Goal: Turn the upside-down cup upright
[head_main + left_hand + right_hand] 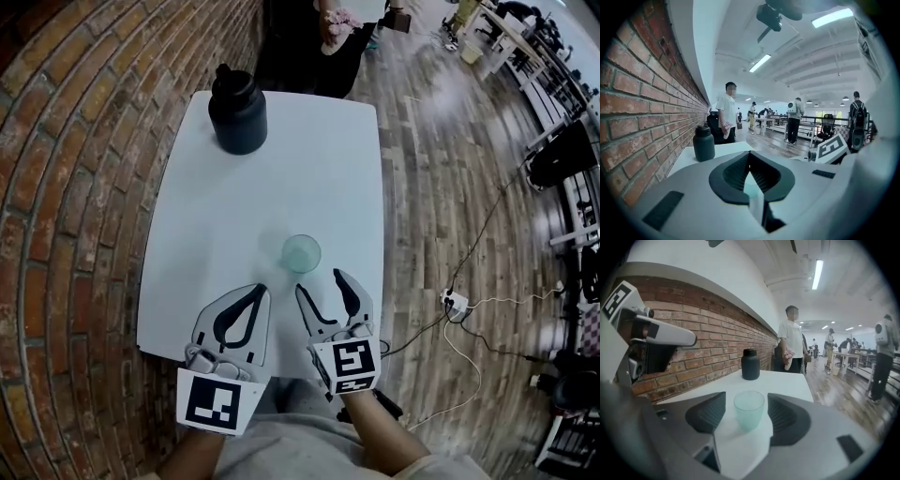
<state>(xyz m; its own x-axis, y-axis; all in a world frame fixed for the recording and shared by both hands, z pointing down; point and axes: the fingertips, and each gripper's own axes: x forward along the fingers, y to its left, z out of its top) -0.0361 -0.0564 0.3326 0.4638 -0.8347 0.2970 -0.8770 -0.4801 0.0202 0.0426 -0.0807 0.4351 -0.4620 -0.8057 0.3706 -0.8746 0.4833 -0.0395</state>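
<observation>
While left gripper (259, 289) jaws sit pressed together, right gripper (320, 281) jaws spread, untouching frosted teal tapered cup (302, 253), axis vertical, mouth up, on smooth white table (234, 206).

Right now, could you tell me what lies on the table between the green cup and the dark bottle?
Nothing: between the cup and the bottle there is only bare white table, as the head view shows.

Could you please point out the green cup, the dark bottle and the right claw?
green cup (301, 253), head view, middle of its round top.
dark bottle (237, 119), head view, on its body below the cap.
right claw (321, 283), head view, midway between its fingertips.
</observation>
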